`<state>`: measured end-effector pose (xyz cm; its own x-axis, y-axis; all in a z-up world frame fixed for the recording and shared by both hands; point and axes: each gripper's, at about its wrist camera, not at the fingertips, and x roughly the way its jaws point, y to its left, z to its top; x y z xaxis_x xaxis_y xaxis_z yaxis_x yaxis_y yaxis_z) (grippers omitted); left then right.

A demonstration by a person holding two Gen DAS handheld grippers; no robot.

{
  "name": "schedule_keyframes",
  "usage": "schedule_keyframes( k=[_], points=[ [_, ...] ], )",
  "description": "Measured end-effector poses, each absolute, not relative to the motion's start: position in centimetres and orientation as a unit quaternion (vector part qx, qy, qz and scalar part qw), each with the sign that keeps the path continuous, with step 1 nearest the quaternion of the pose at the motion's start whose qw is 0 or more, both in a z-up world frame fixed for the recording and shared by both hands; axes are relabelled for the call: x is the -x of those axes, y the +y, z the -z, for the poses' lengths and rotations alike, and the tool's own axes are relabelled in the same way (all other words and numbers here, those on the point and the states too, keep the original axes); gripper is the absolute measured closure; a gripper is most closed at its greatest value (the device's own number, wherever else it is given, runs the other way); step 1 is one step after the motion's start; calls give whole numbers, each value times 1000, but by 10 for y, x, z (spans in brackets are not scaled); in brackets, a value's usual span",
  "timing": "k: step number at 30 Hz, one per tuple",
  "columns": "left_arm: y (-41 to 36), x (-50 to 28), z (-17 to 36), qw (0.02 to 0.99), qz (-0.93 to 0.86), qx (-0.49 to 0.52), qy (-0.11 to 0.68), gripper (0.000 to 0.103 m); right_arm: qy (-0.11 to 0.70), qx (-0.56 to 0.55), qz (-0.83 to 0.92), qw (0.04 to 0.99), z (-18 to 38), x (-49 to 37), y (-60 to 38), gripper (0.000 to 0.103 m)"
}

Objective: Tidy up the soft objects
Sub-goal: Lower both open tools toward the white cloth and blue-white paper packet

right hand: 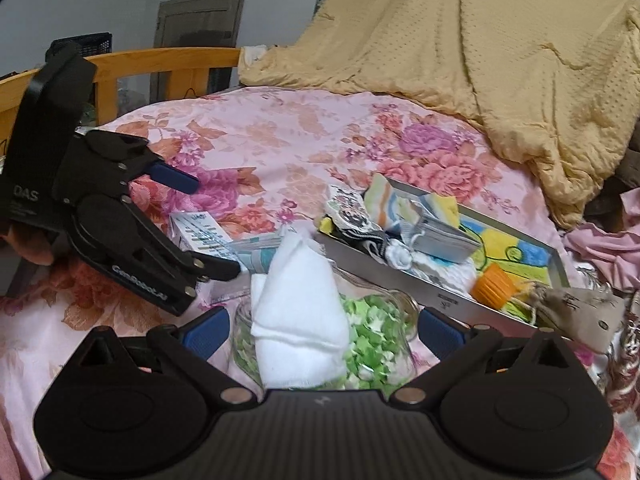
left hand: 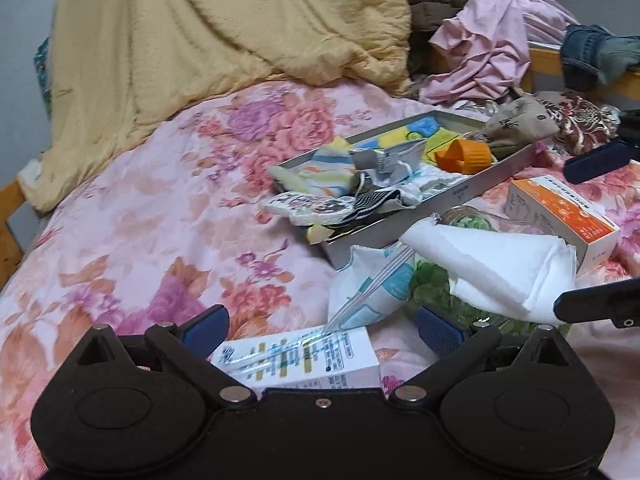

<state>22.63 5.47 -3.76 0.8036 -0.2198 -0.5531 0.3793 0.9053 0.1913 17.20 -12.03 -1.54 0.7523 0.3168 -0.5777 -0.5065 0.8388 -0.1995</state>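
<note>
Left wrist view: the left gripper [left hand: 322,326] hangs spread wide over a small white box [left hand: 298,362] on the floral bed [left hand: 132,216] — gripping nothing, with the folded white cloth [left hand: 492,264] just right, near the metal tray [left hand: 460,192]. Right wrist view: the right gripper [right hand: 320,330] — also spread — straddles that cloth, draped over a glass jar [right hand: 376,344] of green bits.

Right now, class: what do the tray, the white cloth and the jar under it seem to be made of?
Tray: likely metal, with a dull grey sheen and thin straight walls.
White cloth: soft woven gauze or cotton, folded, with frayed edges.
Jar: clear glass or plastic, hard to tell; green bits show through.
</note>
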Motion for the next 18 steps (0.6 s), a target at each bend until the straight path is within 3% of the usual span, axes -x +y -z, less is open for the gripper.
schedule_keyframes(
  k=[3,6,18],
  points=[
    [56,-231,41,939,170,-147,262,4,270,177,-234,917,17,-174,-116,8],
    [56,-239,45,935,174,-152,271,14,268,191,-241,913,18,-176,-110,16],
    [40,-250,56,919,234,-184,258,18,281,197,-239,908,24,-183,-105,35]
  ],
)
